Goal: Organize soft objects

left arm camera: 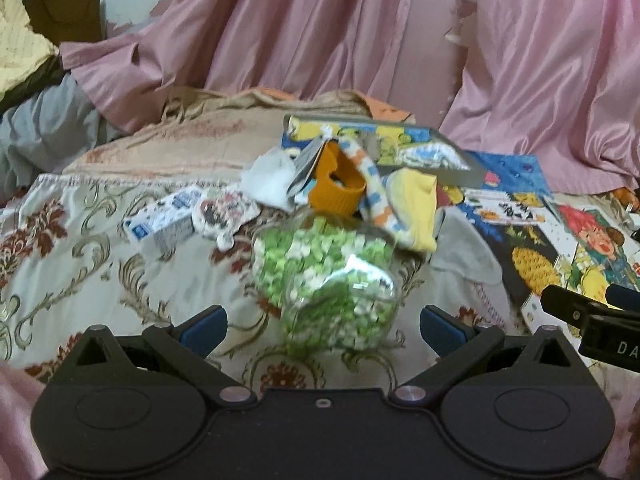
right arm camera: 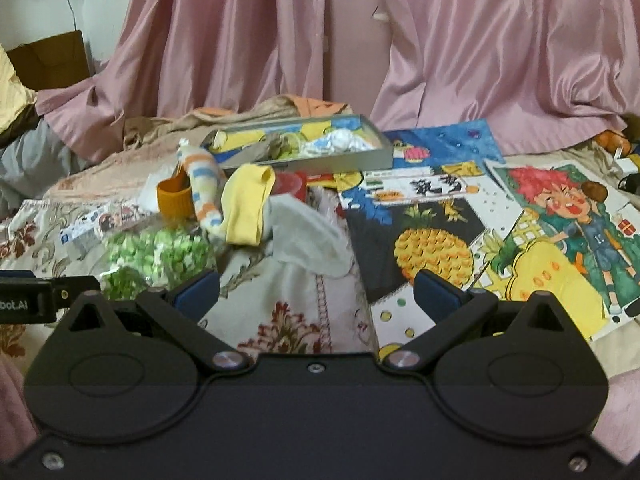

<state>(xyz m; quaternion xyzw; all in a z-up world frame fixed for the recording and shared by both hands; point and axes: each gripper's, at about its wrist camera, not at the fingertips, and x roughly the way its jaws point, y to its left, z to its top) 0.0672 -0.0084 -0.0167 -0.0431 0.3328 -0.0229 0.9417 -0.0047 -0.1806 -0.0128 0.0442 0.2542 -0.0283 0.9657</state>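
A clear bag of green and white bits (left arm camera: 324,284) (right arm camera: 160,254) lies on the patterned bedspread just ahead of my open left gripper (left arm camera: 322,330), which holds nothing. Behind the bag sit an orange ribbed cuff (left arm camera: 338,184) (right arm camera: 174,196), a striped sock (left arm camera: 374,188) (right arm camera: 204,184), a yellow sock (left arm camera: 416,204) (right arm camera: 246,204) and a grey cloth (left arm camera: 466,248) (right arm camera: 304,236). My right gripper (right arm camera: 316,294) stands open over the bedspread, near the grey cloth. A shallow grey box (right arm camera: 304,146) (left arm camera: 380,144) holds more small soft items.
Colourful cartoon posters (right arm camera: 460,232) (left arm camera: 532,232) cover the bed's right side. A small white carton (left arm camera: 166,224) and a round packet (left arm camera: 226,214) lie left of the pile. Pink curtains (right arm camera: 480,48) hang behind. A cardboard box (left arm camera: 66,14) stands far left.
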